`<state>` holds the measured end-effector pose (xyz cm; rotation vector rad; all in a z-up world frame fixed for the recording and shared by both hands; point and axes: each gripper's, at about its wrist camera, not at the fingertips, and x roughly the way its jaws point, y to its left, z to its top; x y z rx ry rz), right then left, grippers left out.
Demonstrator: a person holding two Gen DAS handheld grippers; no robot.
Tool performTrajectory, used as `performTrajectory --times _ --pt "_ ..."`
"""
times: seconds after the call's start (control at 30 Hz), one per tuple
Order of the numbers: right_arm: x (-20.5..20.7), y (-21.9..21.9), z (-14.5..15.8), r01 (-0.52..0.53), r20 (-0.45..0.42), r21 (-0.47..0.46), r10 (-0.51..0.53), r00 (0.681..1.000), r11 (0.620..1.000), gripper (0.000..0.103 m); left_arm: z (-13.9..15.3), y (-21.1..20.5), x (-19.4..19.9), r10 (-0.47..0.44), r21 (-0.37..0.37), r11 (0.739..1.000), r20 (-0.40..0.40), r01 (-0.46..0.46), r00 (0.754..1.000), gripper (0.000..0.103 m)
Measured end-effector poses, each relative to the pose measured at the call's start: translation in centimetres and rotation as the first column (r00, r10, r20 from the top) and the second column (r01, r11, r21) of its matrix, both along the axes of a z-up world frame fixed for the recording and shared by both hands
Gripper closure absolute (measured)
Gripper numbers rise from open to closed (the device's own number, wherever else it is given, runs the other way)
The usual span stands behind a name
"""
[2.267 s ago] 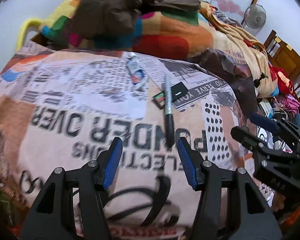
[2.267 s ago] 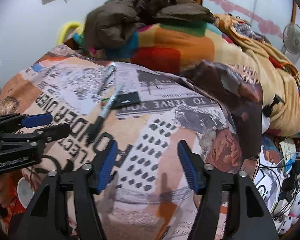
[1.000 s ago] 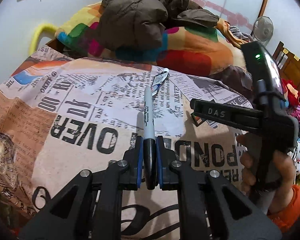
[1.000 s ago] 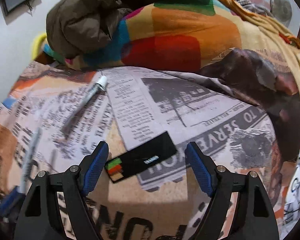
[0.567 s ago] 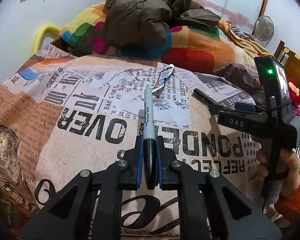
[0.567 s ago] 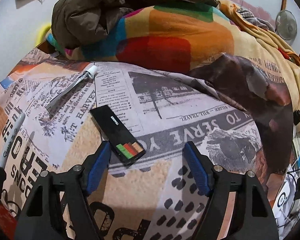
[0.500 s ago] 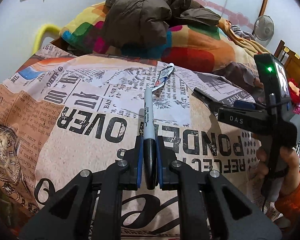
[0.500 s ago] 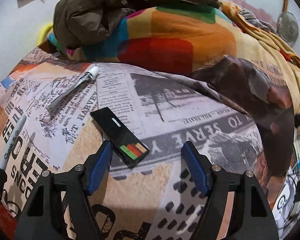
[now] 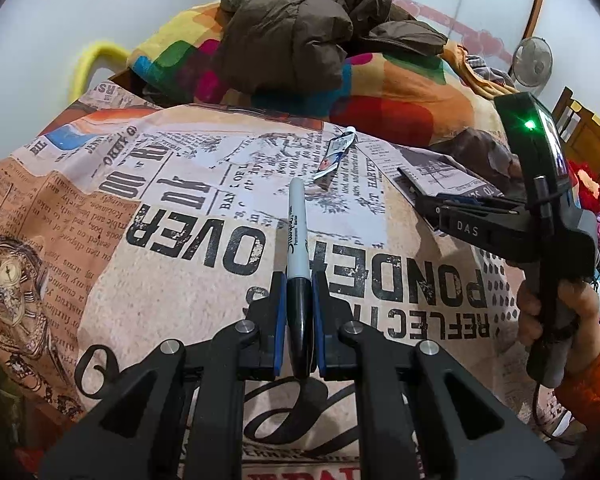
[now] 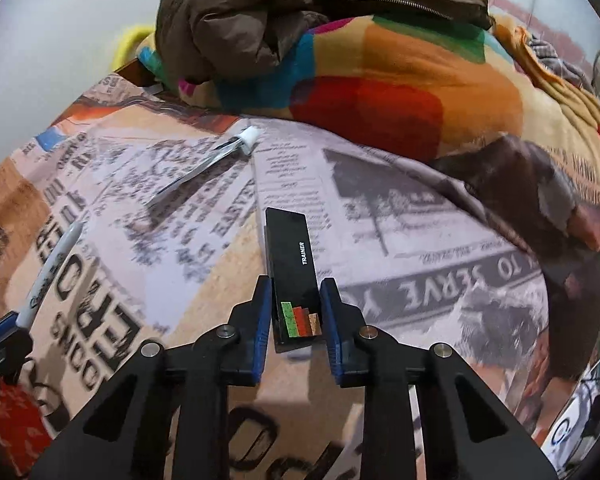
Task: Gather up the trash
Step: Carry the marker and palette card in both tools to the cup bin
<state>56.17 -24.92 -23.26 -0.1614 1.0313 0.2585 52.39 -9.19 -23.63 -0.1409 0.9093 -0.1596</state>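
Currently, 2 grippers over a bed covered by a newspaper-print blanket [image 9: 172,280].

Item 1: left gripper [image 9: 299,336], jaws clenched on a marker [image 9: 297,236]. Its dark cap sits between the blue pads; its grey barrel runs away toward the far side, above the blanket.

Item 2: right gripper [image 10: 295,320], jaws closing around a black box [image 10: 290,264] marked TRAINER. The near end, with its coloured stripes, lies between the 2 pads; whether the pads already touch its sides cannot be told. The box rests flat on the blanket, long axis pointing away.

Item 3: flattened tube [image 10: 204,168] with white cap, lying on the blanket far left of the box, apart from both jaws.

Item 4: brown jacket [image 9: 300,28] on a multicoloured quilt [image 10: 380,92] at the far side.
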Motion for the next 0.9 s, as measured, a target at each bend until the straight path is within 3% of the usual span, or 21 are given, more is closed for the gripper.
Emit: performTrajectory --times 0.2,0.47,0.9 --pt "-2.3 0.9 1.7 -0.025 0.009 0.013 0.025 1.0 1.0 0.082 1.7 1.5 -1.5 0.024 -0.007 1.0 0.015 -0.024 1.0 0.092" --pt "-6.8 2.6 6.7 -0.088 0.064 0.057 0.084 0.994 0.994 0.082 5.0 4.4 -4.8 0.065 -0.007 0.998 0.055 -0.065 0.996 0.092" --pt "-15.2 11.1 13.8 -0.278 0.161 0.132 0.256 0.953 0.952 0.082 10.8 11.5 -13.7 0.177 -0.001 0.984 0.159 -0.179 0.971 0.092"
